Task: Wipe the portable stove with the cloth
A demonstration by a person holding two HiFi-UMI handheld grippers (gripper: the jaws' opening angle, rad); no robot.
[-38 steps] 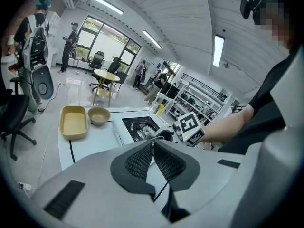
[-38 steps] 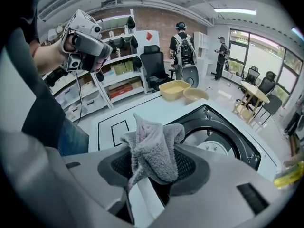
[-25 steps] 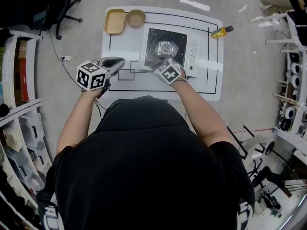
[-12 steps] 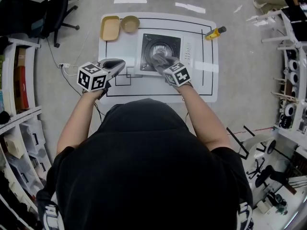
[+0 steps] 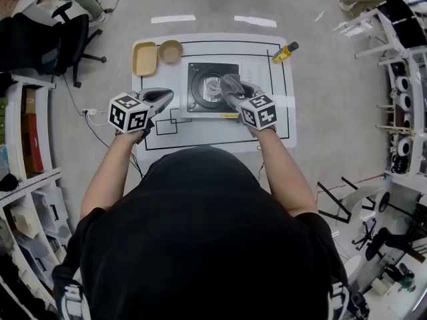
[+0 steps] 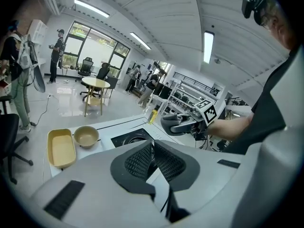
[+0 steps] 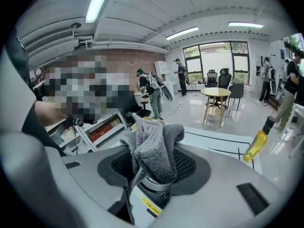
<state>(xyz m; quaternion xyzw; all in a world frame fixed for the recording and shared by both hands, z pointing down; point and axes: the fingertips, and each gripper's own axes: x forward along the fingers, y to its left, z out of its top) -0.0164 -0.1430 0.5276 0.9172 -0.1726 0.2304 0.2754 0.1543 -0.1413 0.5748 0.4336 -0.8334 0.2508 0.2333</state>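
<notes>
I hold both arms out in front of me, elbows bent and forearms bare. My left forearm (image 5: pixel 110 169) angles outward. It carries the left gripper (image 5: pixel 162 99) with its nose turned to my right, toward the other gripper, and its marker cube (image 5: pixel 128 111) sits nearest my wrist. Its jaws are pressed together with nothing between them. My right forearm (image 5: pixel 280 169) reaches straighter ahead. The right gripper (image 5: pixel 237 92) points forward and a little to my left, its jaws clamped on a bunched grey cloth (image 7: pixel 154 144) that stands up between them. The two grippers are near each other but apart.
</notes>
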